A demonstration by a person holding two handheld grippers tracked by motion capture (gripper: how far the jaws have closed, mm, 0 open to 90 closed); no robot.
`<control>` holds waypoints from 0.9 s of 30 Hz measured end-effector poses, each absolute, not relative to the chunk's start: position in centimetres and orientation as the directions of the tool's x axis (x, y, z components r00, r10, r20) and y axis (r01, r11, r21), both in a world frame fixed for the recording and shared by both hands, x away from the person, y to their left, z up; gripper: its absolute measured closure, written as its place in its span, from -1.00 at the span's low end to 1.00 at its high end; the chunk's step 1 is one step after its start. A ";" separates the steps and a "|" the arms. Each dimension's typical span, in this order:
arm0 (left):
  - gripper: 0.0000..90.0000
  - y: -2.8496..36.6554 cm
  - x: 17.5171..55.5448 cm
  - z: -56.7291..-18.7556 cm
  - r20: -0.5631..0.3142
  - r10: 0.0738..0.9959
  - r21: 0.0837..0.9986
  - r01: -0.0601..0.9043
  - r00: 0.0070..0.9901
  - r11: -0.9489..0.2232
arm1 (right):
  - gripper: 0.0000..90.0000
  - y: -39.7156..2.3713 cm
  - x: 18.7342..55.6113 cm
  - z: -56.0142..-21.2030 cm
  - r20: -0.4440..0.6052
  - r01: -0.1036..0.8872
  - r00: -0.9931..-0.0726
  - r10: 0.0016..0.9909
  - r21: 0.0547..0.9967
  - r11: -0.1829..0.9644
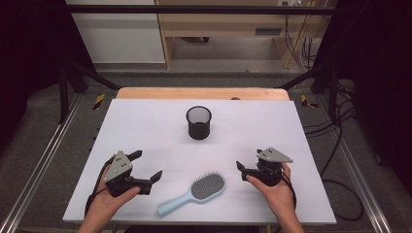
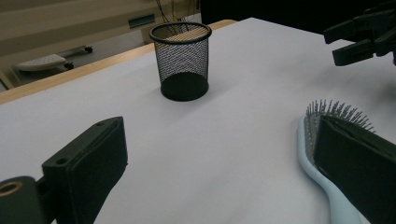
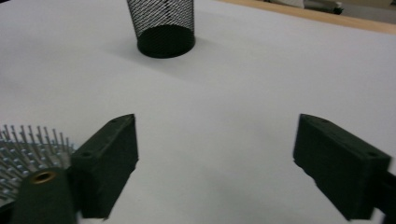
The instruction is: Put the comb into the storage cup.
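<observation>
Both grippers — left (image 1: 144, 166), right (image 1: 249, 159) — gape wide, apparently empty; hairbrush (image 1: 194, 192) lies between.

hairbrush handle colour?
Pale blue. The hairbrush has a light blue handle and body with grey bristles; it shows best in the high view.

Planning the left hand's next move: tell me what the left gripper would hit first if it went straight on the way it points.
Probably nothing soon: between the open left gripper jaws lies bare white table. The hairbrush sits off to one side, the mesh cup slightly to the other, though depth is hard to judge.
</observation>
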State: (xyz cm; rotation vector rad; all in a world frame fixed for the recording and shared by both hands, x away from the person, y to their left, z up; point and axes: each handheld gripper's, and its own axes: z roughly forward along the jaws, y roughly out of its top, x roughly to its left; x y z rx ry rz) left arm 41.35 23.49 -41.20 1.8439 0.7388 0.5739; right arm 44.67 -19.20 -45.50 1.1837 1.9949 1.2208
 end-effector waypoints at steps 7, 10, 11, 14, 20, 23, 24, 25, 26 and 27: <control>-0.93 21.8 42.3 -40.7 0.042 0.686 0.928 0.226 0.726 -0.295 | -0.88 -20.8 44.5 -45.6 0.011 0.349 -0.465 0.885 0.921 0.172; -0.93 21.1 42.4 -40.9 0.033 0.674 0.928 0.228 0.738 -0.295 | -0.87 -21.3 44.5 -45.5 0.007 0.335 -0.454 0.891 0.928 0.164; -0.93 20.9 42.3 -41.0 0.028 0.669 0.928 0.230 0.743 -0.294 | -0.87 -21.6 44.6 -45.7 0.004 0.333 -0.458 0.889 0.928 0.168; -0.93 20.2 42.1 -41.6 0.014 0.659 0.926 0.239 0.752 -0.292 | -0.87 -21.7 44.5 -45.8 0.002 0.338 -0.459 0.889 0.925 0.173; -0.93 19.7 41.0 -43.1 0.016 0.656 0.897 0.279 0.755 -0.344 | -0.88 -21.8 44.1 -45.6 -0.023 0.333 -0.445 0.895 0.924 0.189; -0.93 19.4 40.5 -43.6 0.018 0.640 0.879 0.293 0.769 -0.377 | -0.89 -22.1 44.2 -45.7 -0.017 0.344 -0.439 0.898 0.920 0.186; -0.93 19.1 40.3 -43.7 0.021 0.634 0.874 0.293 0.773 -0.387 | -0.88 -22.1 44.3 -45.7 -0.015 0.348 -0.435 0.900 0.919 0.184; -0.93 18.9 40.2 -43.7 0.022 0.626 0.871 0.292 0.780 -0.395 | -0.88 -22.2 44.3 -45.8 -0.016 0.347 -0.435 0.900 0.920 0.185; -0.93 18.7 40.2 -43.8 0.021 0.617 0.867 0.294 0.787 -0.404 | -0.88 -22.3 44.4 -45.8 -0.013 0.347 -0.431 0.902 0.921 0.179; -0.93 18.4 40.1 -43.8 0.017 0.610 0.861 0.299 0.792 -0.411 | -0.88 -22.4 44.4 -45.7 -0.011 0.346 -0.431 0.902 0.921 0.176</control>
